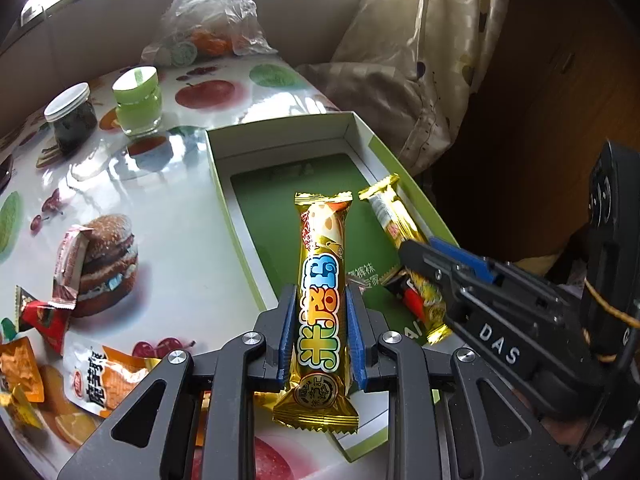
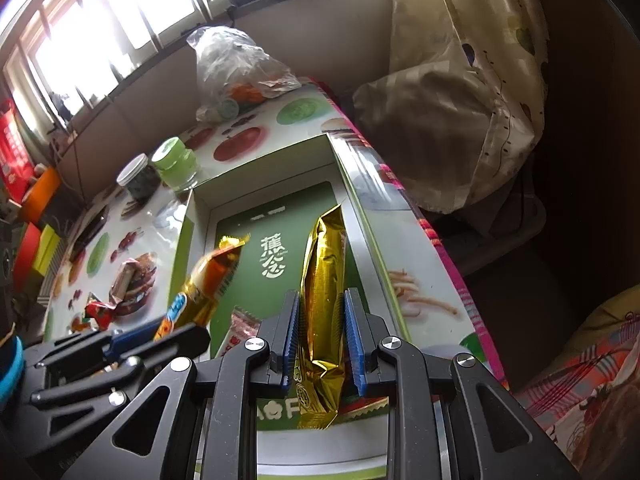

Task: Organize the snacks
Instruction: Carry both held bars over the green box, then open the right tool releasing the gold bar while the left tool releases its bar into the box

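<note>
An open green-and-white box [image 1: 224, 184] lies on the table; it also shows in the right wrist view [image 2: 182, 240]. My left gripper [image 1: 322, 300] is shut on a gold snack bar with colourful lettering [image 1: 322, 280], held over the box's near end. My right gripper [image 2: 322, 312] is shut on a second gold snack bar [image 2: 324, 264], held over the box along its right side. In the left wrist view the right gripper [image 1: 416, 252] and its bar [image 1: 394, 216] appear at the right. In the right wrist view the left gripper's bar [image 2: 208, 276] appears at the left. A pink packet [image 2: 244, 328] lies in the box.
Loose snack packets [image 1: 68, 268] lie on the fruit-print tablecloth left of the box. Two jars, one dark [image 1: 72, 116] and one green [image 1: 138, 100], stand behind it. A clear plastic bag [image 1: 212, 16] sits at the table's far end. A curtain [image 1: 432, 52] hangs beyond the table's right edge.
</note>
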The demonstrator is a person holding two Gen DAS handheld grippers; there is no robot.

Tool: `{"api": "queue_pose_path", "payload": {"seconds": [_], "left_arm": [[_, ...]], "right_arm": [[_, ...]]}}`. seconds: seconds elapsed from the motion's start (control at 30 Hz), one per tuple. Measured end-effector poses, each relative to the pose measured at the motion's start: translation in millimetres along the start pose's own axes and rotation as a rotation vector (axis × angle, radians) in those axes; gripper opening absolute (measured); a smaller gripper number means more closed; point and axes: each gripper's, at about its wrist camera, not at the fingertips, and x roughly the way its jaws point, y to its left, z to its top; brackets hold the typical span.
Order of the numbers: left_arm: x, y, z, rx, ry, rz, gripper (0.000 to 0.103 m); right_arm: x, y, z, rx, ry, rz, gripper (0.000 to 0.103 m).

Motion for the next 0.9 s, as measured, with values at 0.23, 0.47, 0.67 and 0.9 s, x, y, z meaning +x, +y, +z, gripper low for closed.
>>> {"api": "queue_pose_path", "payload": {"seconds": [0.23,0.47,0.67,0.9], "left_arm": [[6.7,-2.8,-0.2,0.003,0.015,0.008,0.025],[8.0,-2.4,0.5,-0.003,0.027,-0.007,0.025],[9.7,-3.6,-0.4,-0.001,0.039,-0.020,0.025],[6.1,-3.2,-1.8,-0.003,0.035,-0.023,0.030]], "right_arm": [[4.7,-4.0,4.7,-0.012,-0.004,0.009,0.021],[6.5,-2.4,4.2,-0.027,-0.002,0.007,0.021],[6.2,-2.0,4.9,-0.022,-0.003,-0.004,0.027],[0.4,-1.2,4.7,-0.009,-0.019,-0.005,0.032]]}}
